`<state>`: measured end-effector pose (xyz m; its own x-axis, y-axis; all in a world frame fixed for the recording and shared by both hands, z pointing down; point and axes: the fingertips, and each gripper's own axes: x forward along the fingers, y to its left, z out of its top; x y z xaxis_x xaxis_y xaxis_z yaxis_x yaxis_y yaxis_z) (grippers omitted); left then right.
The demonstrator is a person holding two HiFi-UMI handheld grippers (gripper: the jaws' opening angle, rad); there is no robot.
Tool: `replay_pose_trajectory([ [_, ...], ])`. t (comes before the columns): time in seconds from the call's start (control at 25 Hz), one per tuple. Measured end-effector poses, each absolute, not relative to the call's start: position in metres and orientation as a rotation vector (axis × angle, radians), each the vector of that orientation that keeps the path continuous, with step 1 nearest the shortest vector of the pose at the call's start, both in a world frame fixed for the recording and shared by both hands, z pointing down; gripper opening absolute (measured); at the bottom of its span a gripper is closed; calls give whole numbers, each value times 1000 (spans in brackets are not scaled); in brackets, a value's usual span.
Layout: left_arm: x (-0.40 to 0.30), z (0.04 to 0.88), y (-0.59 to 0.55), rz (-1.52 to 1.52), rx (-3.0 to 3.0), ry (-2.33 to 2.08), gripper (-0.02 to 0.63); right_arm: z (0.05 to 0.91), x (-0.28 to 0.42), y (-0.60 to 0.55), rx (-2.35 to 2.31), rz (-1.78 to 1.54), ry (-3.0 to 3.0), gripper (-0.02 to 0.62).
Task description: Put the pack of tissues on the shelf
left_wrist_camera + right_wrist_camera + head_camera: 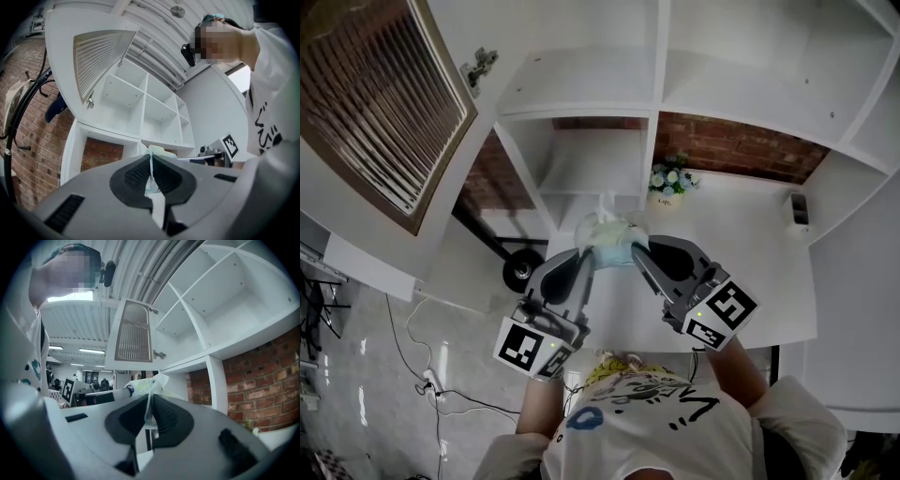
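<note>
A pale blue-green pack of tissues (610, 237) hangs in the air between my two grippers, in front of the white shelf unit (581, 103). My left gripper (584, 251) pinches the pack's left end, with thin plastic wrap (151, 176) clamped between its black pads. At the pack's right end my right gripper (636, 249) is shut on the wrap (149, 413) as well. In the right gripper view the pack (146, 385) bulges above the jaws. The pack is level with the low open compartment (586, 159).
A cabinet door with a slatted panel (380, 94) stands open at the upper left. A small pot of flowers (670, 183) sits on the white counter (750, 253), and a small dark object (800, 208) lies at its far right. Brick wall (736, 145) shows behind the shelves.
</note>
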<state>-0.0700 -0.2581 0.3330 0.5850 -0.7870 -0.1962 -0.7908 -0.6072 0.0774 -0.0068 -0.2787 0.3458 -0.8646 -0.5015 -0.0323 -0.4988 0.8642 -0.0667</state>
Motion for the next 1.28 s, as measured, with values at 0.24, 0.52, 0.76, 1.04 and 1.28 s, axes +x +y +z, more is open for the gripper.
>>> replay_pose_trajectory([
  [0.24,-84,306,-284,396,-2778,1321,18,314,-19,-302,-850,0,2950,37],
  [0.52,-102,276,-307,473,-2737,1268,18,279,-35,-320,-862,141,2905,37],
  [0.76,-101,252,-316,420,-2619,1278,18,255,-35,-327,-901,291,2871,37],
  [1.04,-102,215,-342,467,-2567,1268,18,215,-32,-347,-946,444,2804,37],
  [1.28,-104,193,-357,462,-2515,1278,18,194,-33,-361,-984,509,2760,37],
])
